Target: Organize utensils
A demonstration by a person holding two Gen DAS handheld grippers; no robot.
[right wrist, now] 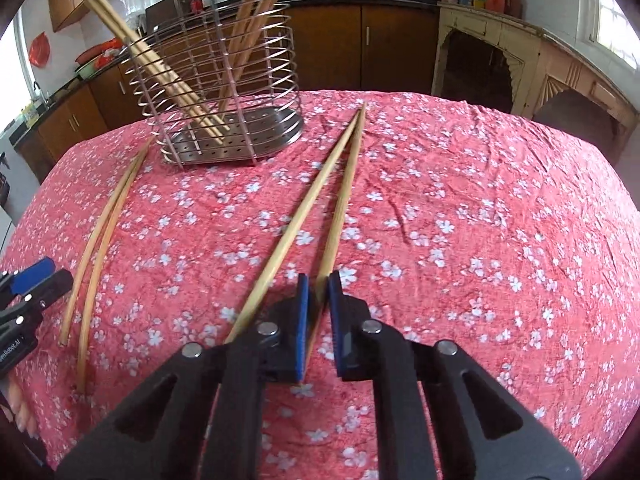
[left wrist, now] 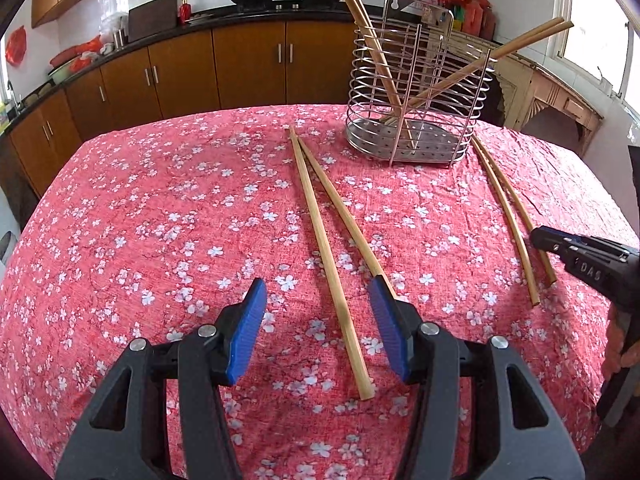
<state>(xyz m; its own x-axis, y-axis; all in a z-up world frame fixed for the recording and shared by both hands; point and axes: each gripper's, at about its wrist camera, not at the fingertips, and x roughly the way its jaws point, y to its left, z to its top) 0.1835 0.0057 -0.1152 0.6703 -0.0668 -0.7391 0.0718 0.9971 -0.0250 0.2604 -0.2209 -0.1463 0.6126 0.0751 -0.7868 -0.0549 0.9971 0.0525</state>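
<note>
Now pinching right tongs (right wrist: 318, 292) on chopstick (right wrist: 338, 216) near thick end; left tongs (left wrist: 318, 300) hanging open over another pair (left wrist: 320, 236). Sticks light, stiff, likely slippery.

Wire holder (left wrist: 416, 112) stands at the table's (left wrist: 160, 220) far side, chopsticks (left wrist: 372, 36) inside; seemingly two pairs (left wrist: 324, 236) lie before it.
</note>
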